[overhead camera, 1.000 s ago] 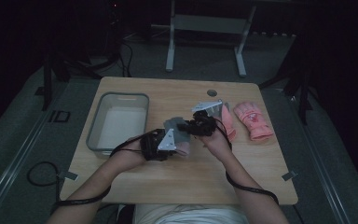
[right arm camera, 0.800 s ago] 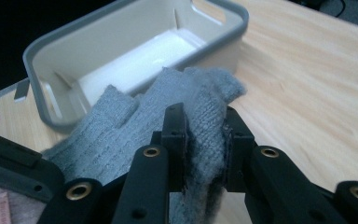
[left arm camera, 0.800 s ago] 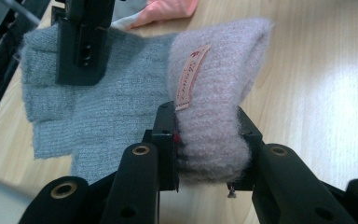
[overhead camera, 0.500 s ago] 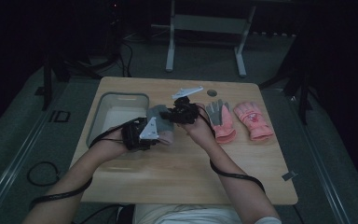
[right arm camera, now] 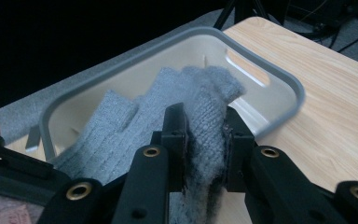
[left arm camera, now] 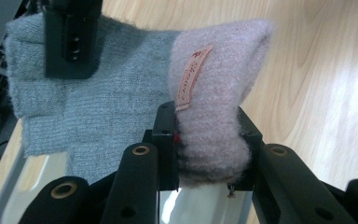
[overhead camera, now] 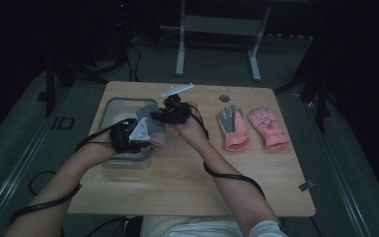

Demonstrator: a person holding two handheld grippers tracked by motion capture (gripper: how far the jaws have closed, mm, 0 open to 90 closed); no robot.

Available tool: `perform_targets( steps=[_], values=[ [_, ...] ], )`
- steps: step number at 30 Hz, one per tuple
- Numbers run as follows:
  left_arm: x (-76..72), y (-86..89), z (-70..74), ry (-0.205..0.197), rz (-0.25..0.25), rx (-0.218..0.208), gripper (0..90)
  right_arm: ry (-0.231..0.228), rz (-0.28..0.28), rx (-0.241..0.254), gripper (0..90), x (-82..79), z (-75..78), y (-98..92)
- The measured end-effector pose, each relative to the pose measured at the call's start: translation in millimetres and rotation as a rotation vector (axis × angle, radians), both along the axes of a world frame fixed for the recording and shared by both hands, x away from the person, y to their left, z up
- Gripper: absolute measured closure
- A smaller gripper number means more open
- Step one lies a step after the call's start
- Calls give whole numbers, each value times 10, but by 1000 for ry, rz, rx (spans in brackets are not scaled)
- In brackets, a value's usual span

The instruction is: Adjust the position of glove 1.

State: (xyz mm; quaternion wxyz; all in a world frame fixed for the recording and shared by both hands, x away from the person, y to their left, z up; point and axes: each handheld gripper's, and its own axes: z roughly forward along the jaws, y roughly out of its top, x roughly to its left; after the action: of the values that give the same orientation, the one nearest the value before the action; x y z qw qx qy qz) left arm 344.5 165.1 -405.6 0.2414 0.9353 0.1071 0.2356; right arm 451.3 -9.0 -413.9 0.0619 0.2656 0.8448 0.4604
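We are carrying the grey knit glove [left arm camera: 98, 102] over the tray [right arm camera: 279, 74]: left gripper [left arm camera: 207, 140] jaws clamping its pink cuff [left arm camera: 214, 93], right gripper [right arm camera: 205, 140] jaws pinching the fingers, keeping it spread for the drop.

Black two-jaw left tool [left arm camera: 207, 135], brass-ringed screw holes, grey three-cornered plate, trailing black cables, bare forearms

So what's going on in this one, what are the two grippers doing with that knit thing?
A person holds a grey knit glove with a pink fuzzy cuff between both grippers, over the near edge of the grey-rimmed plastic bin. The left gripper is clamped on the pink cuff, and the right gripper pinches the grey finger end. The glove hangs stretched between them, not yet dropped into the bin. On the wooden table, two pink gloves lie side by side to the right, untouched.
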Motion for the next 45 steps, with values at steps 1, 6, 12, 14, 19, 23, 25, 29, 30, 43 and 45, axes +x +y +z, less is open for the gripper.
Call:
perform_targets(
  steps=[1, 6, 12, 14, 19, 23, 25, 29, 30, 43, 45],
  values=[
    [15, 42, 8, 2, 5, 1, 694, -2, 1, -1, 755, 12, 8, 49],
    [85, 265, 9, 6, 14, -3, 694, -9, 10, 2, 755, 68, 53, 281],
    [163, 514, -62, 3, 7, 23, 693, -6, 18, 11, 754, 131, 30, 524],
    [186, 571, -102, 0, 1, 36, 694, -1, 13, 12, 754, 154, 3, 596],
    [275, 625, -248, 38, 6, 53, 693, 21, 6, 5, 754, 216, -155, 712],
    [388, 636, -403, 104, 29, 51, 693, 50, -12, -15, 753, 274, -316, 749],
    [418, 624, -477, 117, 25, 66, 692, 60, -18, -33, 751, 302, -401, 757],
    [487, 597, -610, 140, -4, 88, 690, 73, -36, -77, 749, 334, -552, 785],
    [503, 597, -630, 146, -6, 88, 690, 83, -41, -81, 747, 350, -593, 783],
    [709, 525, -843, 273, -25, 137, 681, 115, -60, -72, 581, 419, -689, 723],
    [713, 510, -853, 285, -22, 135, 676, 110, -63, -53, 542, 400, -653, 658]
  ],
)
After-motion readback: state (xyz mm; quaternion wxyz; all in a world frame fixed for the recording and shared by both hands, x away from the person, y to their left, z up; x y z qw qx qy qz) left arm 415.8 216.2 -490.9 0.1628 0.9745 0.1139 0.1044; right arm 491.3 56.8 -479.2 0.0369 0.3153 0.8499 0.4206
